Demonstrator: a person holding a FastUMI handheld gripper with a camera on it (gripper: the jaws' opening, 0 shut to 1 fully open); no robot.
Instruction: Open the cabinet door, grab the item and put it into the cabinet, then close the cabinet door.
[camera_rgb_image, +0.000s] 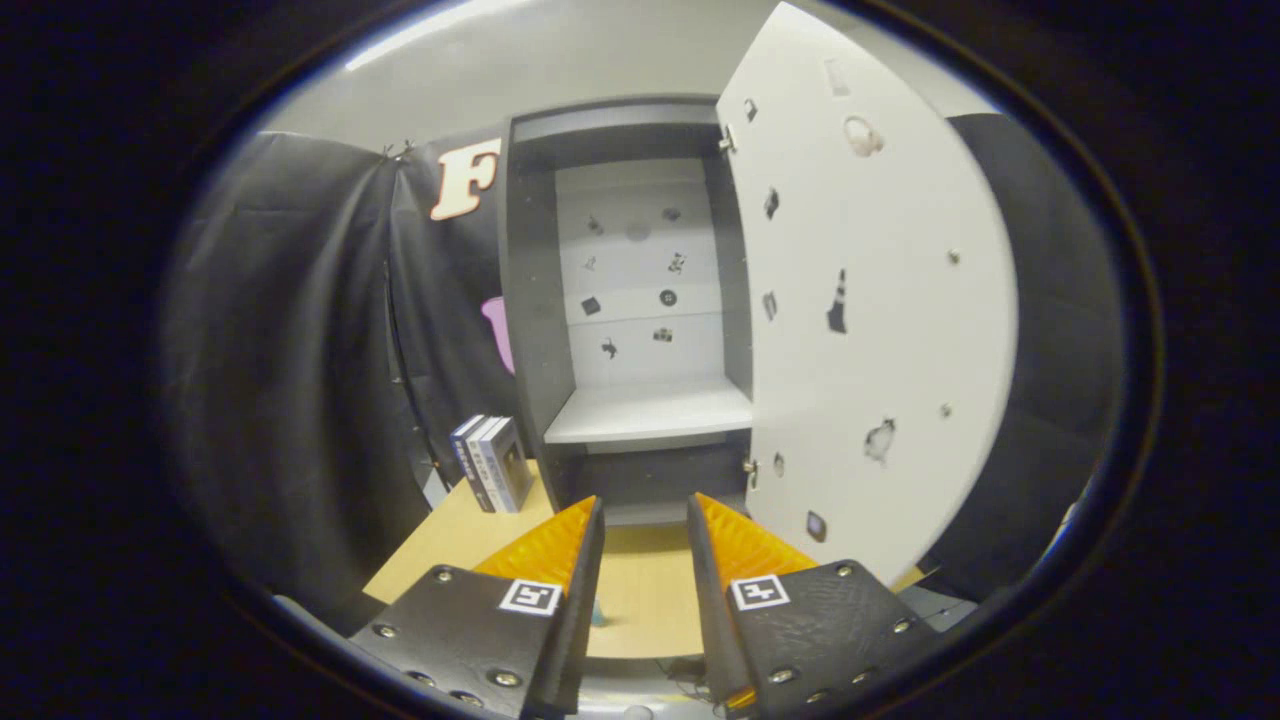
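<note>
The item to be stowed looks to be the small set of boxes or books (490, 462) standing upright on the wooden counter (640, 590), just left of the cabinet (530, 300) and close to its side wall, ahead and to the left of the claw (645, 520). The claw is empty, its orange-faced fingers (545, 545) set a moderate way apart with bare counter showing between them, pointing at the cabinet's lower front. The cabinet door (870, 300) already stands swung wide to the right, so the step in hand is judged to be the grab. To do it well, the claw should turn left, come in level with the middle of the stack, and straddle its narrow width so both pads press flat on opposite faces; a grip too high or skewed could tip the pieces apart, since they seem to be separate. The pale shelf (650, 410) inside is bare and would take it, with care to clear the door's edge on the way in. Printing on the spines is too small to read; the door and back panel carry small picture stickers, no legible words.
</note>
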